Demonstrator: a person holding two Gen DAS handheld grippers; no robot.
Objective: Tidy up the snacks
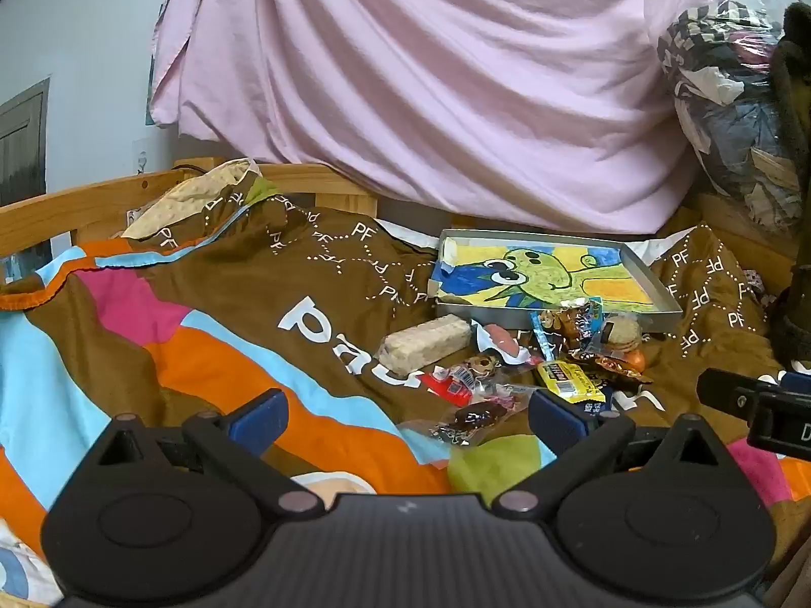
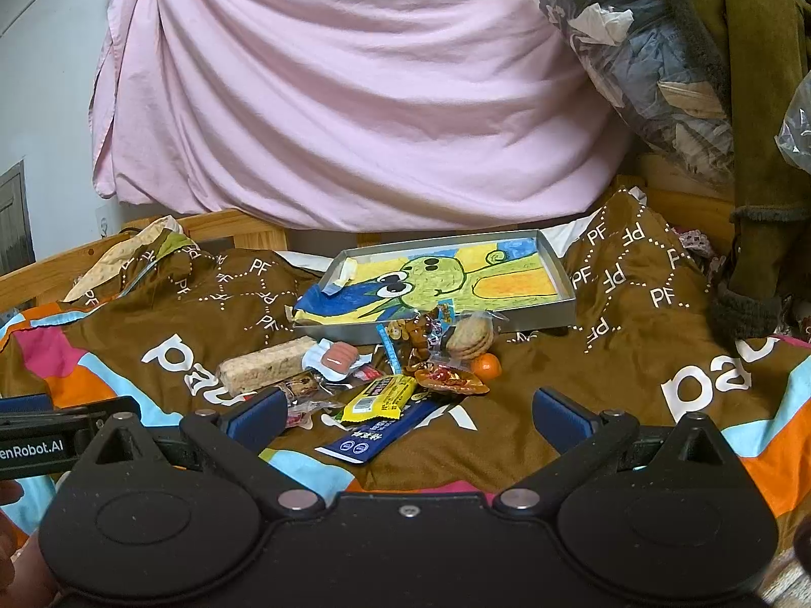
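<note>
Nothing has been sorted yet: the snack pile (image 2: 395, 370) is heaped on the bedspread (image 2: 583, 430) just near of the empty tray (image 2: 555, 266). Left gripper (image 1: 403, 413) and right gripper (image 2: 405, 413) are held wide apart, gripping nothing.

Both cameras sit low over the bed (image 1: 203, 334), each looking forward between its own gripper fingers toward the pink sheet (image 2: 355, 91). The left view stands left of the snack pile (image 1: 532, 370), the right view nearer before it — both share pile and tray (image 2: 552, 263).
</note>
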